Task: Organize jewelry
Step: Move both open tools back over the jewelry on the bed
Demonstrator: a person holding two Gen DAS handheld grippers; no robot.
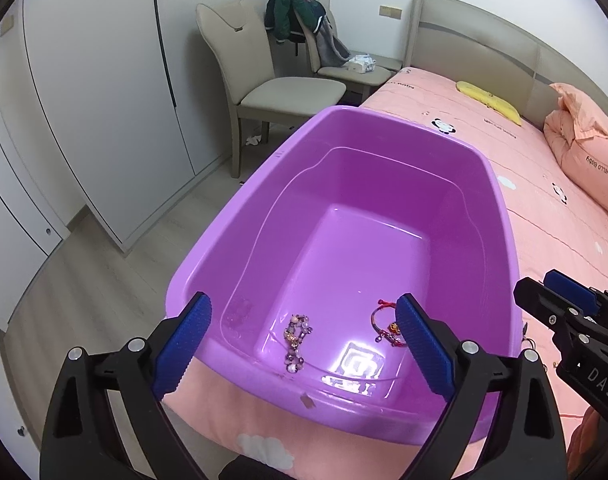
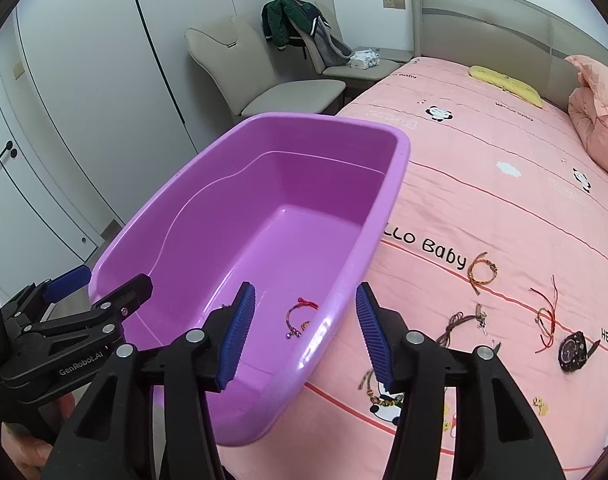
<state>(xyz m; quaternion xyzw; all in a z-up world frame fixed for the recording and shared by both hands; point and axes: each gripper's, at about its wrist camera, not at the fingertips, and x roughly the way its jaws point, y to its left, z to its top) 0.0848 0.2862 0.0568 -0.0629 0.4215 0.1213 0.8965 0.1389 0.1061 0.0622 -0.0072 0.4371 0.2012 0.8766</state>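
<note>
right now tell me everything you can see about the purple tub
The purple tub is a rectangular basin of glossy plastic with rounded corners, a rolled rim and a stepped ledge round its inner wall. It sits upright on the pink bedspread at the bed's edge. Inside, near the close end, lie a beaded bracelet and a red cord bracelet; the rest of its floor is bare. Neither gripper touches it.

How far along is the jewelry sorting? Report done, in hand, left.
Done: a beaded bracelet and a red cord bracelet lie in the purple bin. In hand: nothing; left gripper and right gripper are open and empty. Left on the bedspread: braided bracelet, watch, cords, charms.
</note>
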